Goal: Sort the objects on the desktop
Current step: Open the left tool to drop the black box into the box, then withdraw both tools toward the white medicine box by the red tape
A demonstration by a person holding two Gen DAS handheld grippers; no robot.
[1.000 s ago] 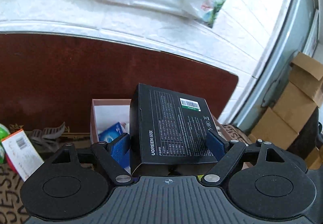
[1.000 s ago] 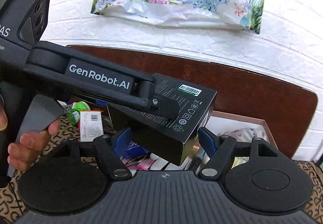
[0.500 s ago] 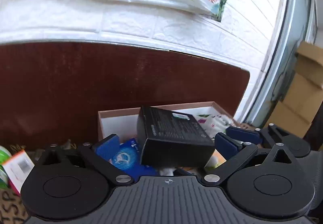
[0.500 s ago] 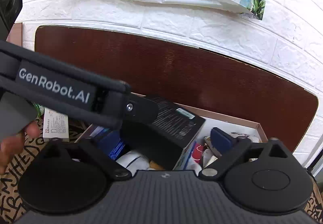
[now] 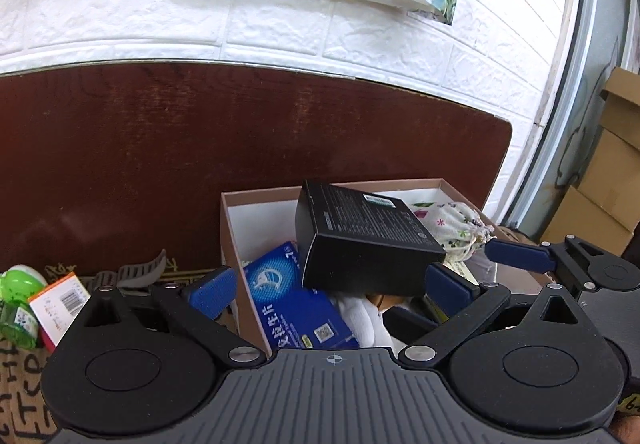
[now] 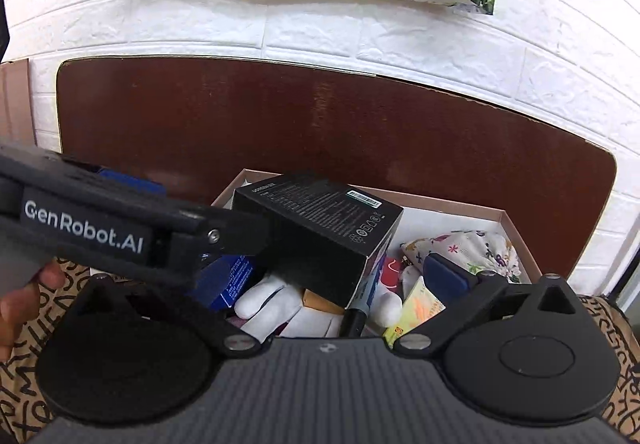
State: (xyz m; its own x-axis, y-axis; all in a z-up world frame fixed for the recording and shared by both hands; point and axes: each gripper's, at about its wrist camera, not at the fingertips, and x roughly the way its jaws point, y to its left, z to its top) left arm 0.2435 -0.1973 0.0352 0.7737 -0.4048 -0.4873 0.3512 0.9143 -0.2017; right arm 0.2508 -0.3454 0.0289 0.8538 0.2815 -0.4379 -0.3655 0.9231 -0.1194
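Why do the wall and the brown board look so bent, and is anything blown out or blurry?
Left wrist view: the fisheye lens bows the brown board and the white brick wall; the window side at right is washed out by daylight. Right wrist view: same curving; the left hand-held gripper looms dark across the black box, its near end slightly soft.

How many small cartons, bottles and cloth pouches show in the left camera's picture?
Small cartons: 3 (black box, blue box, orange-and-white box)
Bottles: 1 (green bottle)
Cloth pouches: 1 (floral pouch)
Total: 5
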